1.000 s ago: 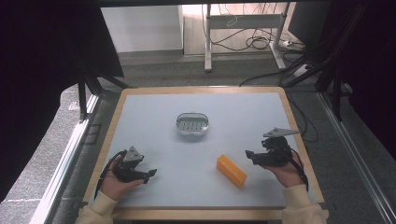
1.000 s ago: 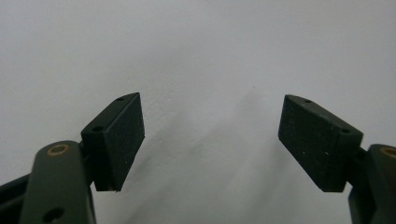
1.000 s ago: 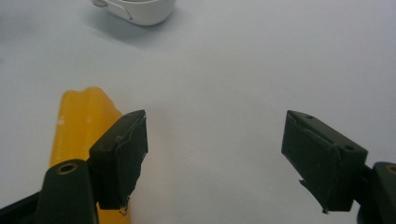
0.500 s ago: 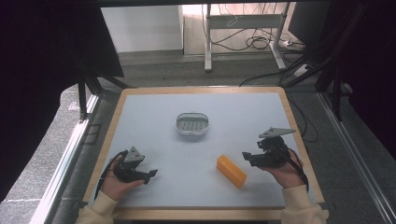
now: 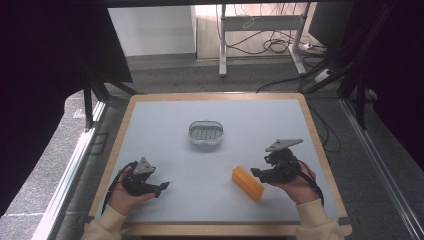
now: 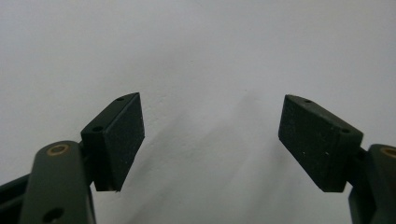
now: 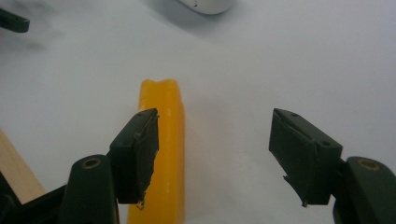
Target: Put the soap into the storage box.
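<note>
An orange bar (image 5: 247, 183) lies on the pale table (image 5: 170, 115), front right of centre. My right gripper (image 5: 256, 173) is low just right of it, pointing left at it. In the right gripper view the orange bar (image 7: 163, 100) runs lengthwise beneath the left jaw, only its edge inside the gap. The right gripper (image 7: 215, 149) is open; its jaws have just been closing, and neither pad presses on the bar. My left gripper (image 5: 162, 187) rests at the front left, open. Its own view has the left gripper (image 6: 212, 135) over bare table.
A grey oval dish (image 5: 205, 133) with a slotted insert sits mid-table, and its white rim (image 7: 208, 3) is at the top of the right gripper view. The table has a wooden border (image 5: 320, 150). Cables and desk legs lie on the floor beyond.
The right hand has moved left, closer to the orange bar, and its jaws stand narrower. The left hand has stayed put.
</note>
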`<state>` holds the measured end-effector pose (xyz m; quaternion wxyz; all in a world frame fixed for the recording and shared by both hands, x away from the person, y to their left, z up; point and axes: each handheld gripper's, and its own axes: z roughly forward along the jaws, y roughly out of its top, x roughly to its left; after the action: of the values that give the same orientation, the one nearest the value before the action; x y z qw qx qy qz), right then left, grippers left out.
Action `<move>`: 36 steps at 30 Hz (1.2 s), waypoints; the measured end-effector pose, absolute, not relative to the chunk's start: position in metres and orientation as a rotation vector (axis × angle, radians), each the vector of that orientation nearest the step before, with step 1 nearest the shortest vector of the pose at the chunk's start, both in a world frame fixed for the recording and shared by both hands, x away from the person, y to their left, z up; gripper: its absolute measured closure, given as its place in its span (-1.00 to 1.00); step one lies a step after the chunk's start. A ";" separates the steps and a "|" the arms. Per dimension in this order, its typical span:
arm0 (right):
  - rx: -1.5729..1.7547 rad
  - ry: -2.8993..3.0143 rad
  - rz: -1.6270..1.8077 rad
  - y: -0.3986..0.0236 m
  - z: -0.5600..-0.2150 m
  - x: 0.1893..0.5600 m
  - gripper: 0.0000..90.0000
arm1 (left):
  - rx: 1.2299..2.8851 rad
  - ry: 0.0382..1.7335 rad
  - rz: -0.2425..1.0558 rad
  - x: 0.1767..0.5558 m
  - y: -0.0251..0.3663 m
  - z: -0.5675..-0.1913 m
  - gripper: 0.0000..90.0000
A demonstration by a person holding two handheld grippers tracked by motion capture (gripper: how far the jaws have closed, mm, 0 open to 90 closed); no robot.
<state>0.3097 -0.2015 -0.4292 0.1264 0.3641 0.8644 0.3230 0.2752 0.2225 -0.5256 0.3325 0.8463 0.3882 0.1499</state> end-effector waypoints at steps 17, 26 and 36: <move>1.004 2.630 0.814 -0.172 -0.441 0.304 -0.13 | 2.207 1.013 0.391 0.274 0.222 -0.525 -0.50; 1.033 2.673 0.720 -0.163 -0.452 0.307 -0.06 | 2.208 1.014 0.391 0.274 0.222 -0.525 -0.50; 1.038 2.710 0.624 -0.153 -0.464 0.311 -0.01 | 2.211 1.012 0.390 0.275 0.222 -0.525 -0.50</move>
<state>0.3110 -0.1534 -0.4643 0.0868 0.3484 0.9095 0.2094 0.2745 0.2222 -0.5251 0.3330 0.8465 0.3876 0.1493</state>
